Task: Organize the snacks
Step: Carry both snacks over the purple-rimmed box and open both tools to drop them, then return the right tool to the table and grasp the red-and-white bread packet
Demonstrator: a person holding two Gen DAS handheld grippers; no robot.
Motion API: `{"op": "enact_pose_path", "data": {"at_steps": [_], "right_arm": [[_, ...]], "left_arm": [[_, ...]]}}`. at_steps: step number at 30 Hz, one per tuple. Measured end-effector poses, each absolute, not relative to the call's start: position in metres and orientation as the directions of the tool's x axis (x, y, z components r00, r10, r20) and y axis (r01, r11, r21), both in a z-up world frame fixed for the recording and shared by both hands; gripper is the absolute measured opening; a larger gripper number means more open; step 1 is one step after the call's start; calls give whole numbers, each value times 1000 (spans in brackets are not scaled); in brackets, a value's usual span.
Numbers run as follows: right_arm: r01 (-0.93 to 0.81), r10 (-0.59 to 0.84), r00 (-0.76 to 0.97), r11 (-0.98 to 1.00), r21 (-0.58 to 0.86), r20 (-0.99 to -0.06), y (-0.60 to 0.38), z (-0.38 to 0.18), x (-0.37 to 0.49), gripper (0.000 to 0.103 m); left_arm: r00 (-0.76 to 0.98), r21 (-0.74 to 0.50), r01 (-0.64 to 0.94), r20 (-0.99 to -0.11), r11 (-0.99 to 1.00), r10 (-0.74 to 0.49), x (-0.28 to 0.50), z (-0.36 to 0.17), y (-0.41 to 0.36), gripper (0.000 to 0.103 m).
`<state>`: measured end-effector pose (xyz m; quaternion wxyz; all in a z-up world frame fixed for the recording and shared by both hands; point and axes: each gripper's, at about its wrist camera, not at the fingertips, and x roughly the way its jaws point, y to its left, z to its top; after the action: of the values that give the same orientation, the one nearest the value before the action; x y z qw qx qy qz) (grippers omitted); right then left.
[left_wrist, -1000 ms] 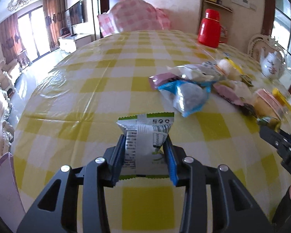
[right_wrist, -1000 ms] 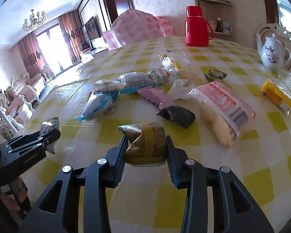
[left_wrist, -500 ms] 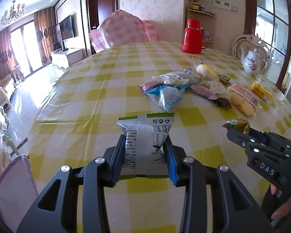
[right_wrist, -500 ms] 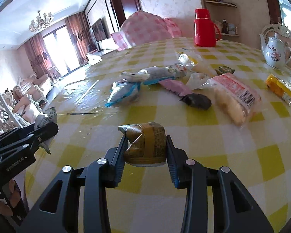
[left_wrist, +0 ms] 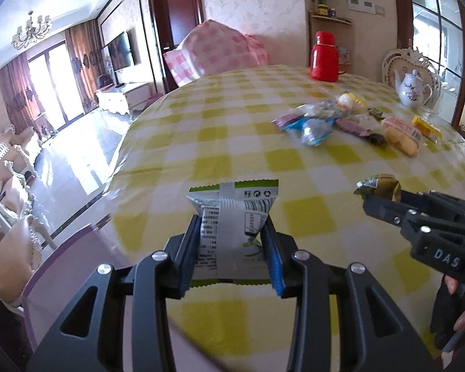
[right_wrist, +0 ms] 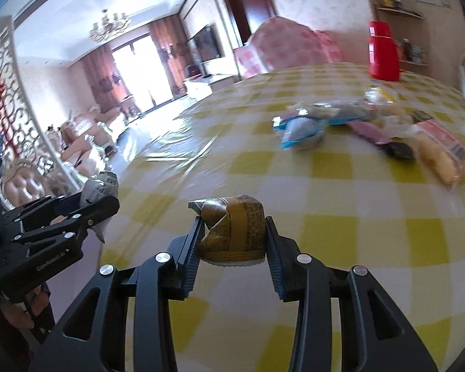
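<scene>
At the near left edge of the worktop (left_wrist: 238, 142), which is covered in a yellow-and-white checked cloth, the left tongs (left_wrist: 232, 241) are clenched on a white snack packet with green trim (left_wrist: 232, 217). The packet stands upright between the blue pads, its printed back toward the camera, lifted clear of the cloth. Just to the right, the right tongs (right_wrist: 232, 241) grip a crumpled gold-brown snack packet (right_wrist: 232, 229) in the same way, also held above the cloth near the worktop's near edge. Each pair of tongs shows at the side of the other's view, with fingers of the person's hand (left_wrist: 462, 319) wrapped round the right handle.

Farther off and to the right, the remaining snacks lie in a loose heap (left_wrist: 350, 121): blue, pink, dark and yellow wrappers and a long pale bread pack. Beyond them, at the far side, stand a red flask (left_wrist: 324, 57) and, further right, a white flowered teapot (left_wrist: 414, 88).
</scene>
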<state>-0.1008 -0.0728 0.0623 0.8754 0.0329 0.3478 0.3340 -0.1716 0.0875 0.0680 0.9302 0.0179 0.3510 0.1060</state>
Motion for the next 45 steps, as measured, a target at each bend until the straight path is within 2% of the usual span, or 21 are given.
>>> {"op": "enact_pose_path", "data": {"at_steps": [12, 23, 25, 26, 27, 32, 35, 38, 41, 42, 45], "right_arm": [[-754, 689, 397, 621, 212, -607, 27, 75, -177, 38], [-898, 724, 206, 407, 167, -658, 103, 64, -252, 39], [-912, 739, 165, 367, 184, -654, 107, 61, -263, 45], [-917, 747, 140, 346, 201, -650, 108, 62, -266, 46], [-917, 755, 126, 336, 214, -644, 107, 63, -269, 50], [-880, 783, 191, 404, 249, -592, 81, 74, -247, 56], [-835, 779, 259, 478, 274, -572, 56, 78, -223, 64], [-777, 759, 355, 564, 279, -546, 25, 79, -207, 77], [-715, 721, 442, 642, 277, -533, -10, 78, -186, 81], [-687, 698, 475, 675, 270, -535, -23, 77, -179, 86], [-594, 630, 551, 757, 273, -548, -66, 73, -154, 87]], "left_arm": [[661, 130, -315, -681, 940, 315, -217, 58, 179, 39], [532, 273, -382, -716, 883, 451, -232, 42, 234, 41], [515, 281, -395, -721, 875, 464, -232, 41, 239, 48], [503, 283, -410, -723, 867, 474, -233, 41, 243, 72], [494, 294, -429, -715, 854, 494, -234, 42, 245, 90], [509, 305, -447, -686, 841, 519, -232, 49, 238, 94], [520, 325, -441, -667, 837, 533, -228, 50, 229, 96], [544, 340, -433, -640, 835, 543, -224, 52, 214, 98], [601, 296, -403, -628, 866, 495, -223, 57, 199, 98], [624, 273, -388, -625, 880, 469, -223, 59, 193, 100], [676, 198, -311, -641, 930, 363, -216, 62, 168, 101]]}}
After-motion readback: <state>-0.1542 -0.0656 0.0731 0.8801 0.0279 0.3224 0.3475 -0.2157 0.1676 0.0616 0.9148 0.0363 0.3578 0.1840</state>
